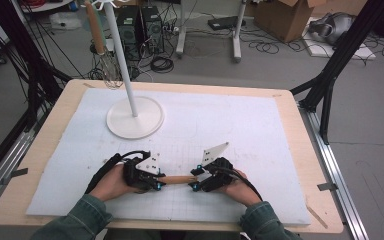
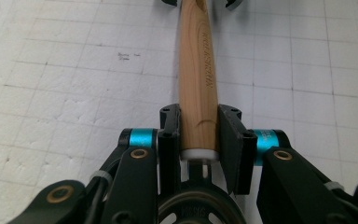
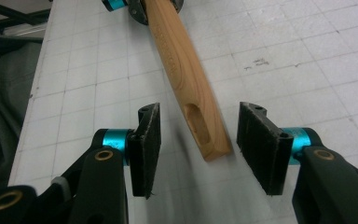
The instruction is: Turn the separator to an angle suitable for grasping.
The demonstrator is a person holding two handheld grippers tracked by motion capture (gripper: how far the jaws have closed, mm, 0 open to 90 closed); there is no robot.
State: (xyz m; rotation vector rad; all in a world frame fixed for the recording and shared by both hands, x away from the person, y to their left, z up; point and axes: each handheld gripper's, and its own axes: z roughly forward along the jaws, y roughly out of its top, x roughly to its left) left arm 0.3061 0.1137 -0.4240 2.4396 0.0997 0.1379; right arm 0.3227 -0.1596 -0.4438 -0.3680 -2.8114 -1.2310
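Note:
A light wooden handle (image 1: 177, 179) lies level just above the white gridded mat (image 1: 220, 125), near the front edge. My left gripper (image 1: 156, 183) is shut on one end; in the left gripper view the pads clamp the handle (image 2: 196, 70) right above its white collar (image 2: 199, 154), with the left gripper (image 2: 198, 126) pointing along it. My right gripper (image 1: 196, 179) faces it from the other side. In the right gripper view the handle's free end (image 3: 186, 74), with its slotted hole, sits between the jaws of the right gripper (image 3: 198, 140), which stand open with gaps on both sides.
A white stand with a round base (image 1: 135, 117) and a thin pole rises at the mat's back left; a wire whisk (image 1: 109, 67) hangs from it. The wooden table's rim (image 1: 305, 150) frames the mat. Cables and boxes lie on the floor beyond.

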